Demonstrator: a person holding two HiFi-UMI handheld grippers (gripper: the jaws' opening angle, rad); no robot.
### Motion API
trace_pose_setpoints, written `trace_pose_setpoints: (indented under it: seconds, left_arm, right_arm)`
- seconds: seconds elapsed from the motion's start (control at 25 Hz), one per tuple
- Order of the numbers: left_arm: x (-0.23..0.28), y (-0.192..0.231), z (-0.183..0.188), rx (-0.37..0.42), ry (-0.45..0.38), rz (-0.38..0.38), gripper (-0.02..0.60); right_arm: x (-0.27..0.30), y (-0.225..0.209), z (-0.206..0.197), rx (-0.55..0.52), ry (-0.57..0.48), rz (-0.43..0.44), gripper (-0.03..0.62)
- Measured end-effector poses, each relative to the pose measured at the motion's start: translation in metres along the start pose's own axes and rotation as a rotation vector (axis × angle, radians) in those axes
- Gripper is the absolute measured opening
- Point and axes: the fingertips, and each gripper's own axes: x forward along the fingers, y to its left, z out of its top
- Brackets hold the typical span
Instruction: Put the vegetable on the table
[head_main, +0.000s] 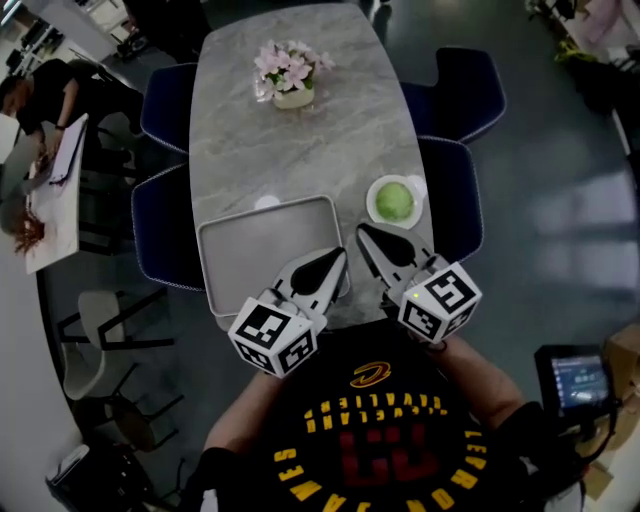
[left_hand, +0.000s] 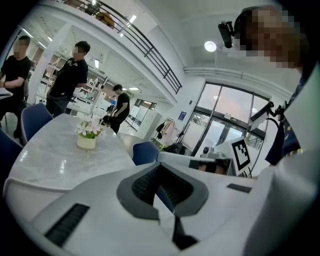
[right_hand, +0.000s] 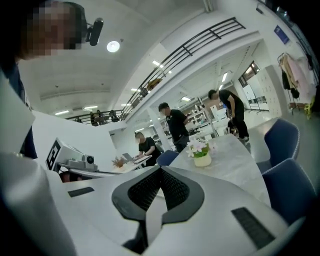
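Observation:
A round green vegetable (head_main: 393, 200) lies in a small white bowl (head_main: 415, 186) near the right edge of the grey marble table (head_main: 300, 150). An empty grey tray (head_main: 250, 250) lies at the table's near left. My left gripper (head_main: 337, 262) hovers over the tray's near right corner, shut and empty. To its right, my right gripper (head_main: 366, 236) is shut with nothing in it, its tip just short of the bowl. In the left gripper view the jaws (left_hand: 161, 182) meet with nothing between them. The right gripper view shows the same (right_hand: 161, 187).
A vase of pink flowers (head_main: 292, 75) stands at the table's far end. Dark blue chairs (head_main: 455, 95) line both long sides. A person (head_main: 50, 95) sits at a desk at far left, and other people stand behind (right_hand: 175, 125). A screen (head_main: 578, 380) is at lower right.

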Motion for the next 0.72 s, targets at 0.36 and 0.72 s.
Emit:
trace_pose_setpoints:
  seconds: [0.36,0.72]
  left_arm:
    - [-0.034,-0.004,0.015,0.071,0.010,0.009,0.000]
    - [-0.034,0.002,0.004,0.055,0.032,-0.003,0.000]
  right_arm:
    - [-0.001,0.049,-0.005,0.066,-0.008,-0.024,0.005]
    - [-0.002,0.052,-0.022,0.053,0.000,-0.049,0.005]
